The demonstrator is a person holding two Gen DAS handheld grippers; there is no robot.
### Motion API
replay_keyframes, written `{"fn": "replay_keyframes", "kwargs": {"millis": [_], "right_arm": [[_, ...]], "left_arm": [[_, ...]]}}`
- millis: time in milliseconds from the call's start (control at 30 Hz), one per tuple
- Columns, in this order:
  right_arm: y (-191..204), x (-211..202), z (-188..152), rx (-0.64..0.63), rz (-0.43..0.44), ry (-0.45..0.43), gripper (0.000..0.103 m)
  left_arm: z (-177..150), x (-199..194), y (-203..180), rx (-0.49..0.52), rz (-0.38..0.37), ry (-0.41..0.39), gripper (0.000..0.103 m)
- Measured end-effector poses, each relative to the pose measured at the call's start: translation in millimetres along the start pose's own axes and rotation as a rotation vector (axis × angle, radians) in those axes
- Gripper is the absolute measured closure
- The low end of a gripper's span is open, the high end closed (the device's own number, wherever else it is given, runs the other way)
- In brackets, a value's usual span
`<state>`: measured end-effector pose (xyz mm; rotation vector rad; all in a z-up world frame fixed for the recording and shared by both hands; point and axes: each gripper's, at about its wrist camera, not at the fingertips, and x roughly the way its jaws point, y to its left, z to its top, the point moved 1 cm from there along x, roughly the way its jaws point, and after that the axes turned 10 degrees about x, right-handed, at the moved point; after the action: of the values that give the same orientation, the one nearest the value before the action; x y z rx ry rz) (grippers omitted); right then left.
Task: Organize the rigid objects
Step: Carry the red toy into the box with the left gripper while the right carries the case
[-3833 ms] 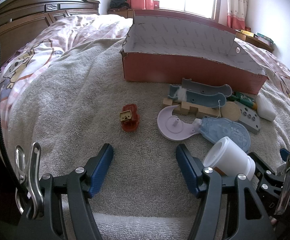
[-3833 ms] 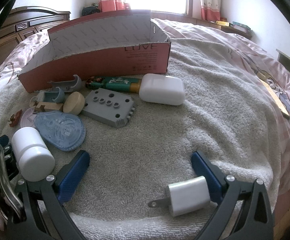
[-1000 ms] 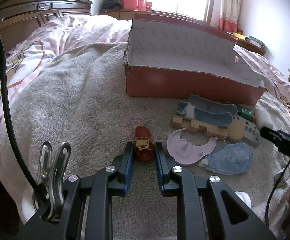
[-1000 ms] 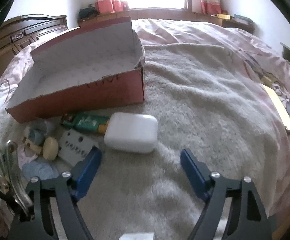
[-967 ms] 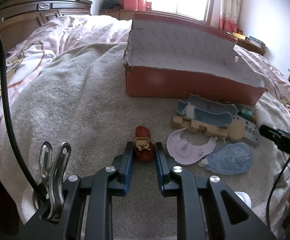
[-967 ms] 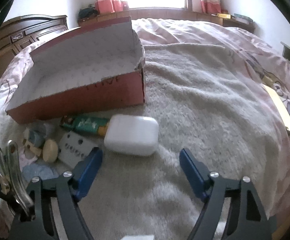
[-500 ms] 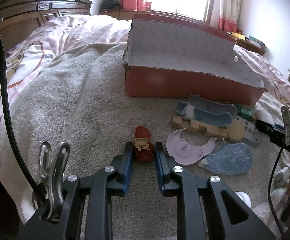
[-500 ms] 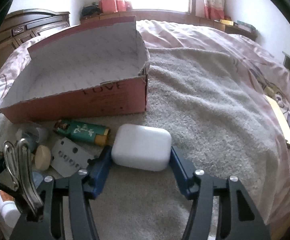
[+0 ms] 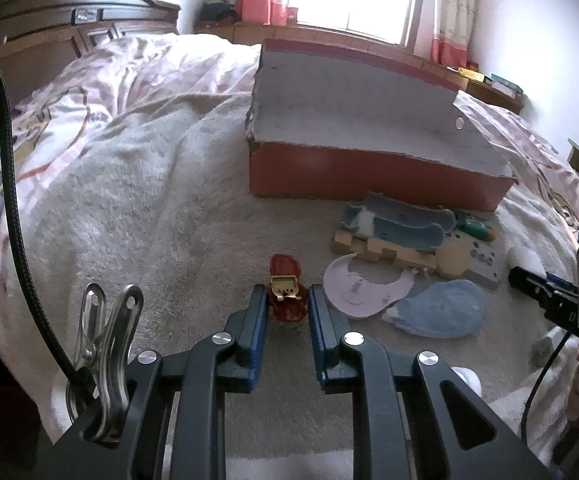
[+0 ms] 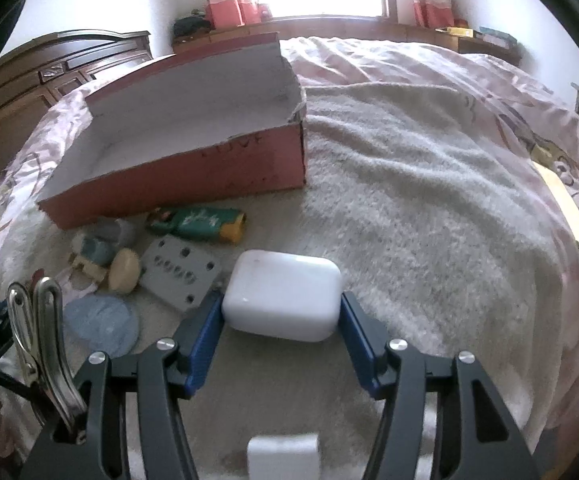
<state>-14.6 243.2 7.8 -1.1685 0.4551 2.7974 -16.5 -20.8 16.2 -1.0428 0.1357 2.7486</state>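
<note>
Between the left gripper's (image 9: 288, 300) blue pads, pinched from both sides, sits the small red toy with a gold front plate (image 9: 286, 295) on the beige towel (image 9: 161, 216). Beyond the fingertips lies the open red cardboard box (image 9: 369, 176). Farther right, the right gripper (image 10: 281, 316) clamps the white rounded plastic case (image 10: 283, 295) between its pads.

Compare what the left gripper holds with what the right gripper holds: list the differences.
The red toy in the left gripper is small, dark and irregular with a gold piece on top; the white case in the right gripper is larger, smooth and rounded. The toy needs nearly shut jaws, the case wide ones. Both rest on the towel, pinched between blue pads.
</note>
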Motion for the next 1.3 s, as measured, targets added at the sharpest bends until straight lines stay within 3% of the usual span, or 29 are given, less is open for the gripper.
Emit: {"fn": "replay_keyframes", "kwargs": {"millis": [667,1300], "right_arm": [[33,-31,-5,-0.064,0.121,-0.008,0.042],[51,-22,49,-0.108,0.157,-0.052,0.042]], "left_arm": [[23,-24,-7,0.032,-0.02,-0.034,0.082],[97,-13,-20,0.107,-0.036,-0.092,0.082]]}}
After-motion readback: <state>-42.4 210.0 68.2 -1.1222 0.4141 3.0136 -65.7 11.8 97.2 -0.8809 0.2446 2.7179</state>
